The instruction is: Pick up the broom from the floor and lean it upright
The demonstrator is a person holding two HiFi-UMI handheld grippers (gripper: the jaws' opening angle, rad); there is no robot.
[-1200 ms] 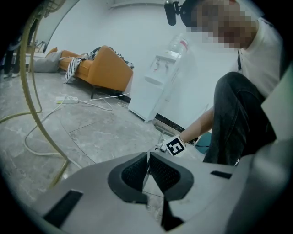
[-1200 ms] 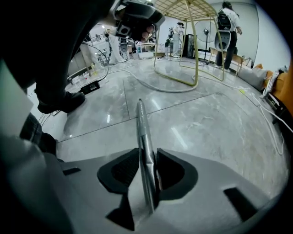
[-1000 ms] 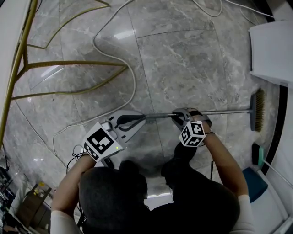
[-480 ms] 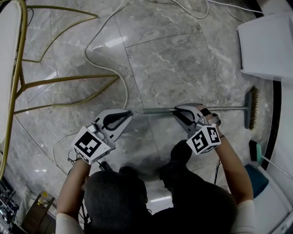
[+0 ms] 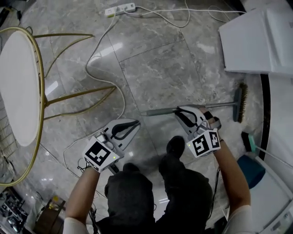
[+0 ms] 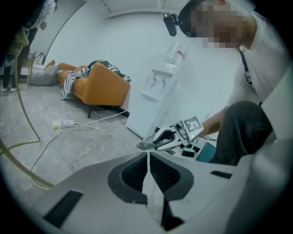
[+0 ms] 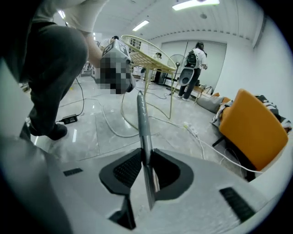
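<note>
- The person's dark trousers and a black shoe fill the bottom of the head view, above the grey marble floor.
- The left gripper is held out over the floor. Its jaws are pressed together with nothing between them, and their tips are apart from the broom.
- The right gripper is clamped on the broom. In the right gripper view the grey handle runs straight out from between the two pads.
- The handle lies nearly level across the head view, and its free end points toward the left gripper. In the left gripper view that end is clear of the floor.
- The brush head is at the right, near a black strip. Whether it touches the floor cannot be told.
- A teal object lies on the floor at the person's right.
- A white cable loops across the tiles to a power strip at the far edge.
- At the left is a round white top on a gold wire frame.
- A white appliance stands beyond the brush head.
- An orange armchair sits farther off by the wall.
</note>
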